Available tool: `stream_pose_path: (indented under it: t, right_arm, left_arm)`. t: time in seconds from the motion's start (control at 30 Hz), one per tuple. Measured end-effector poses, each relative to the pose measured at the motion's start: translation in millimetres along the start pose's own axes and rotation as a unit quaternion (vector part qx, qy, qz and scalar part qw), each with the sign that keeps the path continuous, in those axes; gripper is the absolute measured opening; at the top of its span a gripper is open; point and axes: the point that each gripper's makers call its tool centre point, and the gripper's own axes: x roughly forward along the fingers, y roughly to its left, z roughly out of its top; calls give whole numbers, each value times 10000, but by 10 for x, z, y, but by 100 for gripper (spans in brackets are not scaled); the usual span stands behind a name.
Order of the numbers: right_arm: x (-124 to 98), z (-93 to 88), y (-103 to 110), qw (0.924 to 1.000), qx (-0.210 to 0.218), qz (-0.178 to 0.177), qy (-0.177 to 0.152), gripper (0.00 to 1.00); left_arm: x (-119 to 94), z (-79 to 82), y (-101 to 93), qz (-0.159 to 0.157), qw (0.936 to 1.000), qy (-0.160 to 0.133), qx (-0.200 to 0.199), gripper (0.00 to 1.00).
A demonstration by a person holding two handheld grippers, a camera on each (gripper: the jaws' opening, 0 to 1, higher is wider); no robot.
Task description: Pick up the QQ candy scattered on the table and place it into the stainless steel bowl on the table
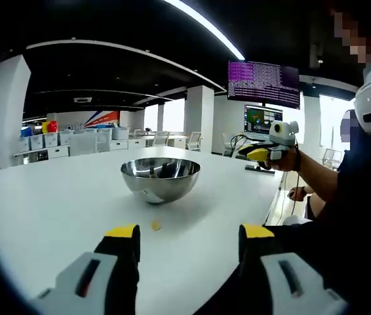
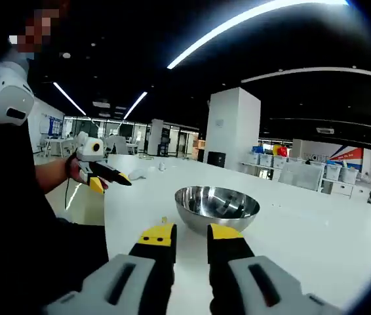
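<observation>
Big white table (image 1: pixel 54 197) is taking up most of both views. Shiny round stainless steel bowl (image 1: pixel 160 178) is sitting upright on it, well ahead of my left gripper (image 1: pixel 189 239); in the right gripper view the same bowl (image 2: pixel 217 208) is sitting just past my right gripper (image 2: pixel 190 237). Left gripper's yellow-tipped jaws are standing wide apart, holding nothing. Right gripper's jaws are sitting near each other with a narrow gap showing, nothing between them that I can see. Left gripper view is also catching my right gripper (image 1: pixel 264 153) off to the right past the table edge. One small yellow QQ candy (image 1: pixel 156 226) is lying on the table between the bowl and the left gripper, touching neither.
</observation>
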Motion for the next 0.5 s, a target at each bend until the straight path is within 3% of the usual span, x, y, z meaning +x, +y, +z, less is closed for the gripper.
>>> stream_pose_path:
  t: [0.1, 0.23, 0.5]
  right_arm:
    - [-60, -233, 64, 9999, 166, -14, 33, 20]
    - [-22, -359, 142, 9996, 249, 34, 120, 21]
    - [410, -503, 282, 9989, 1, 241, 413, 21]
  left_arm:
    - [-1, -11, -25, -3, 10000, 51, 45, 61]
    - [-18, 19, -45, 1, 10000, 3, 70, 61]
    - [-109, 10, -33, 68, 10000, -45, 56, 61]
